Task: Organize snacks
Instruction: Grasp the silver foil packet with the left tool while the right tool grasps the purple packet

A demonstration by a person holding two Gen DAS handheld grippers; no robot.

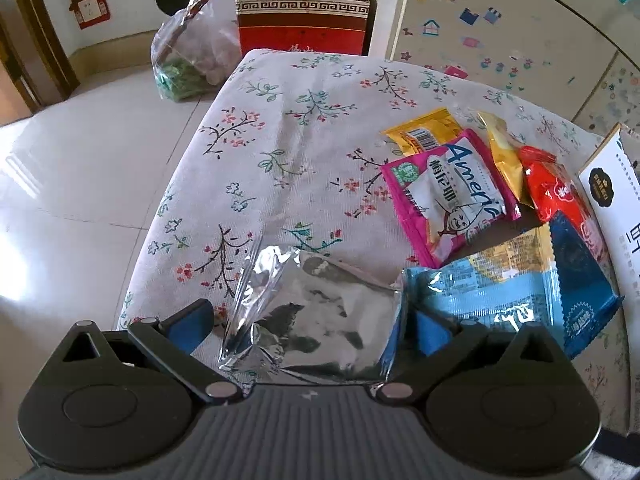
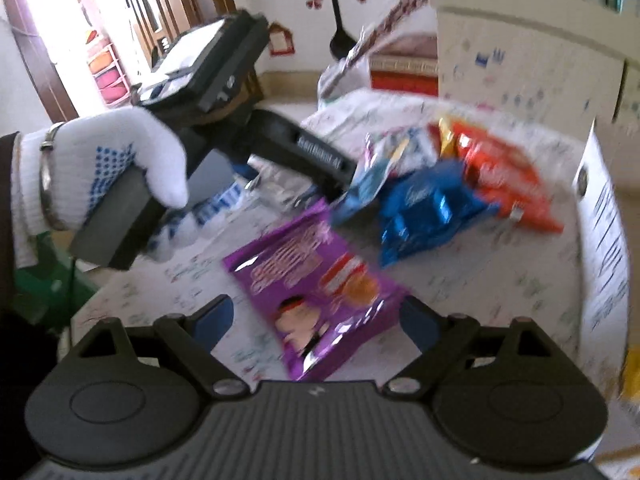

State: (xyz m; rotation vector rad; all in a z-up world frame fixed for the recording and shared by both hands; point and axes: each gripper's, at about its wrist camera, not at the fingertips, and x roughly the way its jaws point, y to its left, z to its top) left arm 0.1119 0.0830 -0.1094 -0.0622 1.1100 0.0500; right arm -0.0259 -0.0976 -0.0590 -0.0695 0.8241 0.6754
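Silver foil packet (image 1: 316, 320) at lower centre lies between the wide-open left gripper (image 1: 308, 324), purple snack bag (image 2: 320, 300) at lower centre between the wide-open right gripper (image 2: 316, 320), neither pinched; both look light, crinkly, slippery, so grip mid-body.

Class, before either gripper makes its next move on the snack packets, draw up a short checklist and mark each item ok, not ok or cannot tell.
1. Left gripper jaws straddle silver packet: ok.
2. Left jaws pressing on it: cannot tell.
3. Right gripper jaws open around purple packet: ok.
4. Purple packet lies apart from blue packet: ok.
5. Right wrist view sharp: not ok, blurred.
6. Floral tablecloth has bare room for sorting: ok.
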